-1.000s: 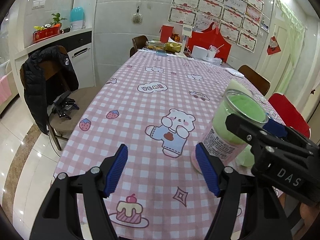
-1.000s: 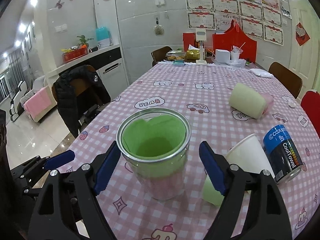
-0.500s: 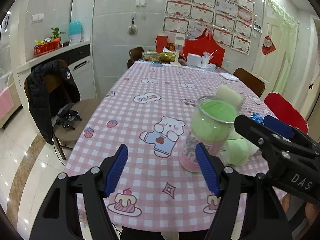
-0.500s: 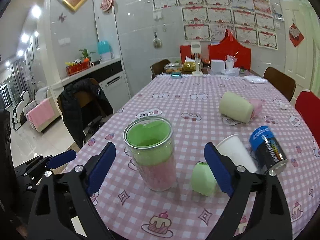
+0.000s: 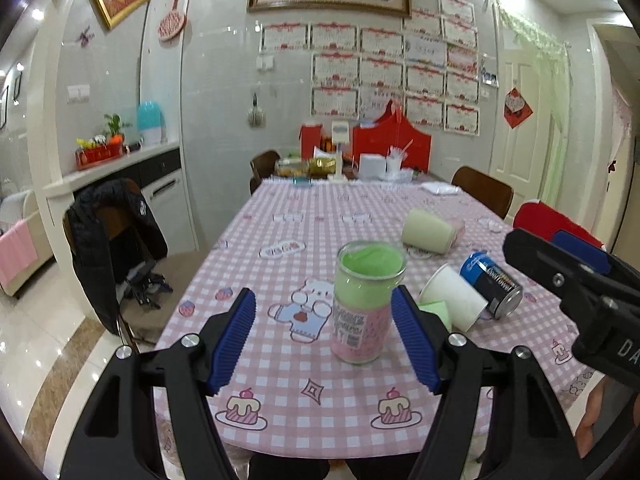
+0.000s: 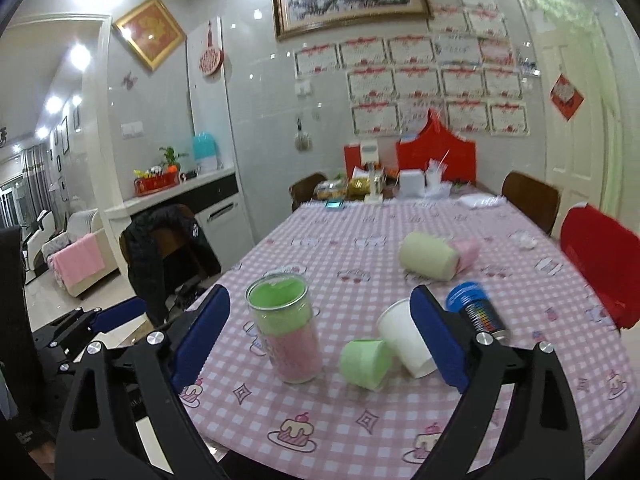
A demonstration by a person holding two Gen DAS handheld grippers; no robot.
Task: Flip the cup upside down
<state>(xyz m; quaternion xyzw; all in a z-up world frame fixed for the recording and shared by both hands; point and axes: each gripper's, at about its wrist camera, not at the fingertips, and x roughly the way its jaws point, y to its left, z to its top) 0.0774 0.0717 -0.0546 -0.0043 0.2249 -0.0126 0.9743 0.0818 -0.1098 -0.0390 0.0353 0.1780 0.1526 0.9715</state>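
The clear glass cup with green-and-pink lining (image 5: 366,300) stands mouth-up near the checked table's (image 5: 280,380) front edge, ungrasped, both your left gripper (image 5: 324,336) and right gripper (image 6: 320,336) gaping empty, so close in and clamp its wall before inverting.

Both wrist views look forward along their fingers from off the table's (image 5: 280,412) near edge, down its length toward the far wall; they share the upright cup (image 5: 366,300) (image 6: 286,332).
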